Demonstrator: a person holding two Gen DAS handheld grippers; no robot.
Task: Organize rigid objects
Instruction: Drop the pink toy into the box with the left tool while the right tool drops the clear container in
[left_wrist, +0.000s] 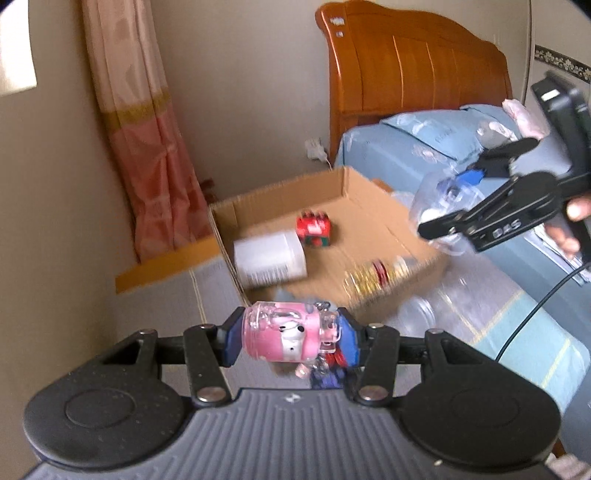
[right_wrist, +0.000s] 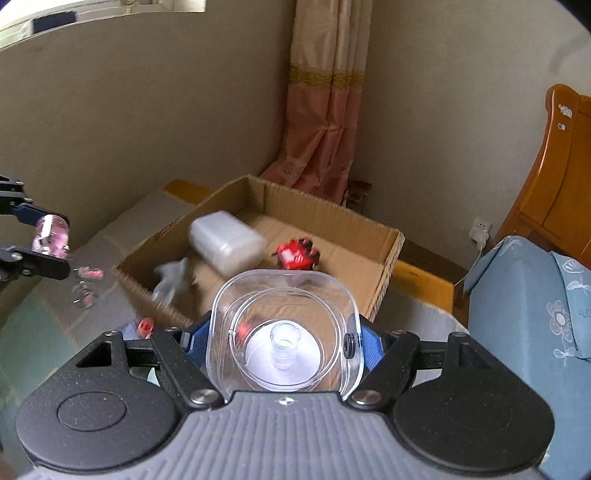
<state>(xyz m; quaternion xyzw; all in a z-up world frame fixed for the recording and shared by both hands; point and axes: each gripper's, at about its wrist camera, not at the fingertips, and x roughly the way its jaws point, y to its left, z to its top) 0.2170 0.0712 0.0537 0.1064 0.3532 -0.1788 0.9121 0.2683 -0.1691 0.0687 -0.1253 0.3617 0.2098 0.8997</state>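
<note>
My left gripper (left_wrist: 291, 336) is shut on a small pink toy bottle (left_wrist: 280, 334) with a keychain dangling under it, held in the air short of an open cardboard box (left_wrist: 369, 192). Seen in the right wrist view, the same pink bottle (right_wrist: 51, 236) hangs at the far left in the left gripper (right_wrist: 44, 242). My right gripper (right_wrist: 284, 339) is shut on a clear square plastic container (right_wrist: 284, 328), also above the bed in front of the cardboard box (right_wrist: 388, 254). Inside lie a white plastic jar (right_wrist: 225, 242), a red toy (right_wrist: 297, 254) and a clear crumpled item (right_wrist: 171, 278).
The box sits on a bed with a blue-green cover (left_wrist: 517, 332), beside a beige wall and a pink curtain (right_wrist: 317, 122). A wooden headboard (left_wrist: 413, 62) and blue pillow (right_wrist: 524, 314) are to the right. Small toys (right_wrist: 88, 284) lie on the bed.
</note>
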